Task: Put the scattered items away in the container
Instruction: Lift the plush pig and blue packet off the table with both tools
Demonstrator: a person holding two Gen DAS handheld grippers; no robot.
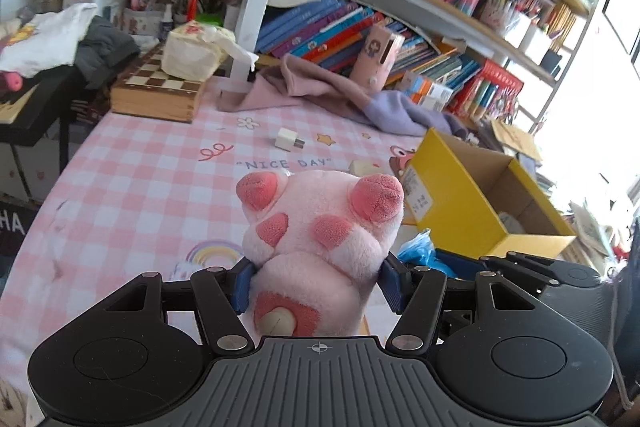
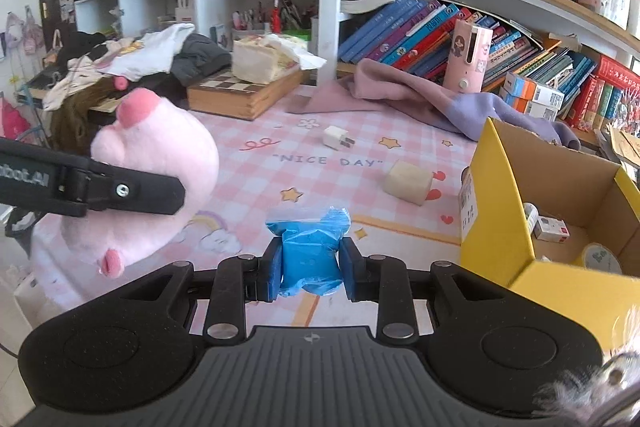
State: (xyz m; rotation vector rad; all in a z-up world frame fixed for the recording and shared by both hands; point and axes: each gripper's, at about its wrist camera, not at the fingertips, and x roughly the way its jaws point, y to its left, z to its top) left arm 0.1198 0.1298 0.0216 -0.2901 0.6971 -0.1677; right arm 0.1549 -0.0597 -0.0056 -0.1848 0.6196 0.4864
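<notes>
Inside yellow box [image 2: 496, 195]: tape roll [image 2: 602, 259] | small white carton [image 2: 552, 228]

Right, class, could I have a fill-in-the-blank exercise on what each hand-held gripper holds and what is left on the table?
1. The left hand-held gripper is shut on a soft pink ____ toy.
2. The right hand-held gripper grips a crinkled ____ plastic packet.
3. The open cardboard box has ____ outer walls.
4. The small white plug adapter lies on the ____ checked tablecloth.

Missing words: plush; blue; yellow; pink
</notes>
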